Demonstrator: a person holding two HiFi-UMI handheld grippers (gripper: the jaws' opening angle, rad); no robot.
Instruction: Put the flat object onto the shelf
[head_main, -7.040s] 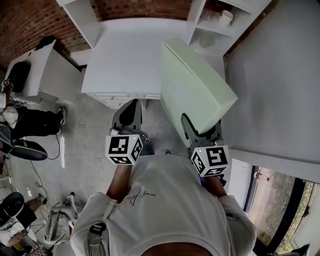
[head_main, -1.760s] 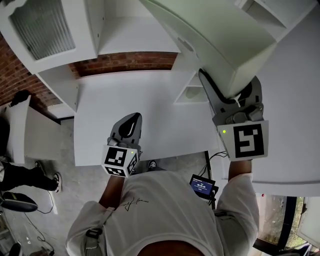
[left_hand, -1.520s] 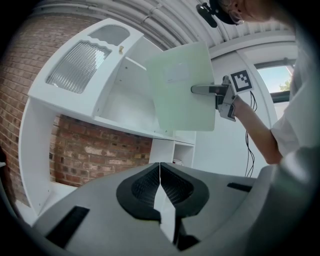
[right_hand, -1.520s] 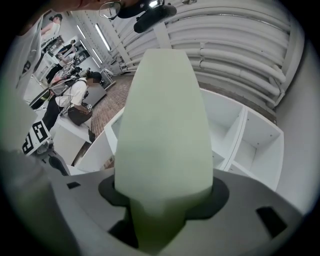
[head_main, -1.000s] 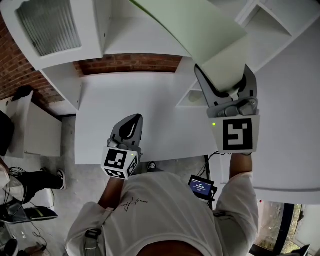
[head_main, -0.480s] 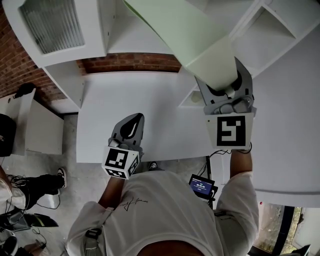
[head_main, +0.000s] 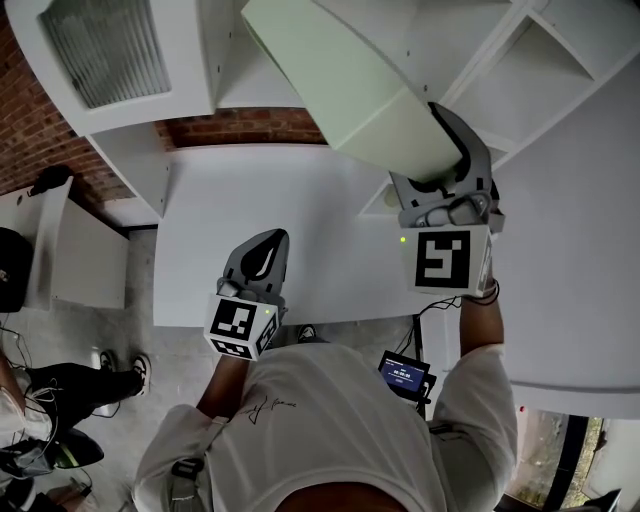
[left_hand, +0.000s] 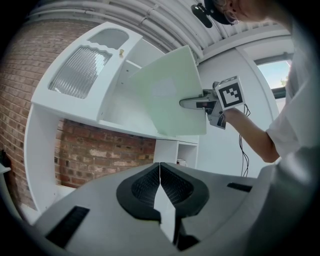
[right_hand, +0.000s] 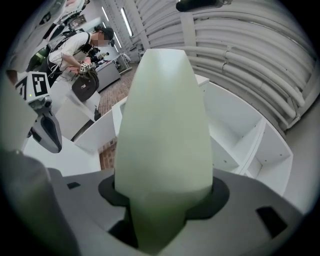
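Observation:
A pale green flat board (head_main: 350, 85) is raised in front of the white shelf unit (head_main: 545, 75), slanting up and to the left. My right gripper (head_main: 432, 165) is shut on its lower right corner. In the right gripper view the board (right_hand: 162, 120) fills the middle between the jaws of the right gripper (right_hand: 165, 197). My left gripper (head_main: 266, 243) hangs low over the white desk (head_main: 330, 230), shut with nothing in it. In the left gripper view, past the left gripper (left_hand: 160, 169), the board (left_hand: 167, 92) and the right gripper (left_hand: 192, 103) show against the shelf's open compartment (left_hand: 120, 107).
A cabinet door with ribbed glass (head_main: 100, 50) stands open at the upper left. A brick wall (head_main: 240, 128) lies behind the desk. A small device with a screen (head_main: 403, 372) hangs at the waist. Another person (right_hand: 80, 42) bends over a table far off.
The right gripper lifted the board from beside the desk up to shelf height. In the last second the board swung left and lay flatter. The left gripper stayed put.

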